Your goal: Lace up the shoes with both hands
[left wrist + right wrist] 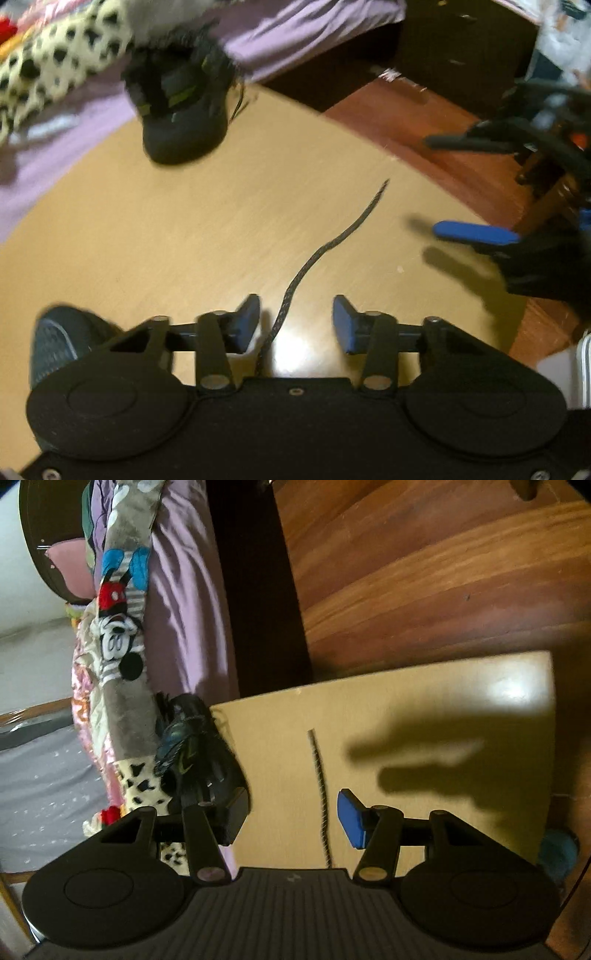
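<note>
A black shoe with green accents [183, 110] stands at the far edge of the tan table [147, 229]; it also shows in the right wrist view [195, 753]. A black speckled lace [325, 247] lies loose on the table, running back between my left gripper's open fingers. My left gripper [296, 325] is open and holds nothing. A second dark shoe's toe [59, 339] sits at its left. My right gripper [291, 818] is open above the same lace [320, 786]. It appears in the left wrist view [476, 232] at the right.
A bed with purple sheet [295, 33] and spotted blanket [48, 62] borders the table's far side. Wooden floor [424, 572] lies beyond the table edge. A dark cabinet [461, 48] stands at the back right.
</note>
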### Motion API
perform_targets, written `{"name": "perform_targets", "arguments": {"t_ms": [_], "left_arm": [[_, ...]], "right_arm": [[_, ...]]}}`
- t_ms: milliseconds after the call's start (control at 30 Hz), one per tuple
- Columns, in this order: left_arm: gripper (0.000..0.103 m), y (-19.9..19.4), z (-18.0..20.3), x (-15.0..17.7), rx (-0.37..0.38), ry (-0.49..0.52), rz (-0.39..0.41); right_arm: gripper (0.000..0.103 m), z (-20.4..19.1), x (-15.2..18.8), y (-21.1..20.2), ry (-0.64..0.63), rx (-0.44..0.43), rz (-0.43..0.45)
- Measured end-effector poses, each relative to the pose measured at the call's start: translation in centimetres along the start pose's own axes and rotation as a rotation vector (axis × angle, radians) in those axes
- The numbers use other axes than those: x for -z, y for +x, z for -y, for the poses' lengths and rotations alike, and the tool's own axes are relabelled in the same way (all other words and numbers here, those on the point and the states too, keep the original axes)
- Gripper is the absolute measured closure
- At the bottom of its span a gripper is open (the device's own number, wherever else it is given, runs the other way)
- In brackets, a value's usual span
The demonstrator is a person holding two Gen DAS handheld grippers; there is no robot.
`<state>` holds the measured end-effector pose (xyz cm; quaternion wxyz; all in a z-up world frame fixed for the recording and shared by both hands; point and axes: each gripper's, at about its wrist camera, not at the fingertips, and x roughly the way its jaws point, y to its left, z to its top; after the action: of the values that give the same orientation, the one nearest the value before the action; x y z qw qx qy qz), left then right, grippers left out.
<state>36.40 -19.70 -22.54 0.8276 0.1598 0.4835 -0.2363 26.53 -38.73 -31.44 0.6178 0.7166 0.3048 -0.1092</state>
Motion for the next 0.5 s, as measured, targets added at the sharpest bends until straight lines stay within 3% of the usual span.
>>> {"name": "perform_targets", "arguments": {"t_ms": [67,100,133,167,300,500], "left_arm": [[0.069,0.8,-0.1,0.1,-0.011,-0.005,-0.016],[0.077,1.2,-0.2,0.1,-0.016,-0.006,-0.024],[0.095,1.1,-0.3,0.2,0.003,-0.017,-0.022],[0.1,1.1,-0.3,0.2,0.023,-0.027,-0.02],[0.102,-1.1,-0.2,0.7,0.022,-0.049,0.016],[0.102,-8.4,-0.5,3.3,0.02,-0.06,0.169]], "right_arm": [[0.048,0.0,0.1,0.1,0.007,-0.002,-0.02],[0.048,0.0,0.1,0.2,0.01,-0.003,-0.03],[0.048,0.0,0.2,0.2,0.014,-0.004,-0.04],[0.048,0.0,0.2,0.3,0.017,-0.005,-0.051],[0.047,0.0,0.4,0.5,0.031,-0.008,-0.091],[0.047,0.4,2.3,1.2,0.035,-0.019,-0.178]]}}
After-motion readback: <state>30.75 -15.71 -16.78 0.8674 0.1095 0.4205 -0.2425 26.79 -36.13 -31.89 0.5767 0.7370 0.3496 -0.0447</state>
